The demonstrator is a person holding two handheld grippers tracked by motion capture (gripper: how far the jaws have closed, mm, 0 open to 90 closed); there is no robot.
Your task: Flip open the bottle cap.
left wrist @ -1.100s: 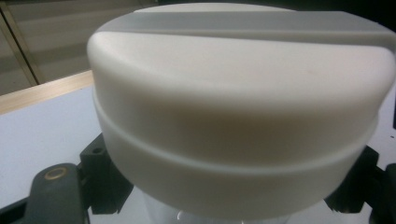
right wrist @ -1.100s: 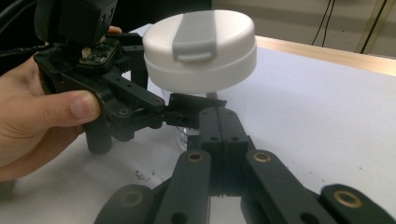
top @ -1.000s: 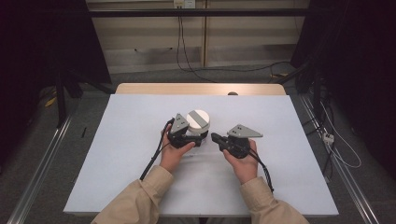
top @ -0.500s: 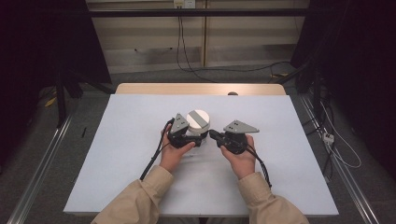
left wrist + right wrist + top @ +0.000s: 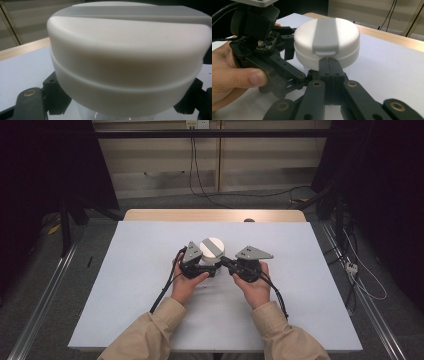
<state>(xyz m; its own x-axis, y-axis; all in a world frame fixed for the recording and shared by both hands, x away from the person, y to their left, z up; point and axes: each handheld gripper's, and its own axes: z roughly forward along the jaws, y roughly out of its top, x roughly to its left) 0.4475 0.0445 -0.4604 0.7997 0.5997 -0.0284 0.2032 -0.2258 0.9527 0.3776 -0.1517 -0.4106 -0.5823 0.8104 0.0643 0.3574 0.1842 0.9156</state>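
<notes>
- Jar (image 5: 211,253) with a white lid (image 5: 212,247) stands near the middle of the table (image 5: 125,270) in the high view, between the two grippers.
- High view: the left gripper (image 5: 207,268) comes at the jar from the left, its jaws at the jar's lower part under the lid; the left hand (image 5: 186,282) holds its body.
- High view: the right gripper (image 5: 226,262) points at the jar from the right, its tip just at the jar's side; the right hand (image 5: 255,287) holds it, and a grey plate (image 5: 254,253) sits on top.
- Left gripper view: the lid (image 5: 127,57) looms close, a grey band (image 5: 140,11) across its top, a bit of clear jar (image 5: 100,115) below it. The black jaws stand on either side of the jar under the lid, clamped on it.
- Right gripper view: the right gripper (image 5: 329,61) has its jaws pressed together, nothing between them, tips touching the lid's (image 5: 327,42) side just below the grey band's tab (image 5: 325,51).
- Right gripper view: the left gripper (image 5: 287,53) reaches the jar from the left, with the left hand's fingers (image 5: 244,78) around its body.
</notes>
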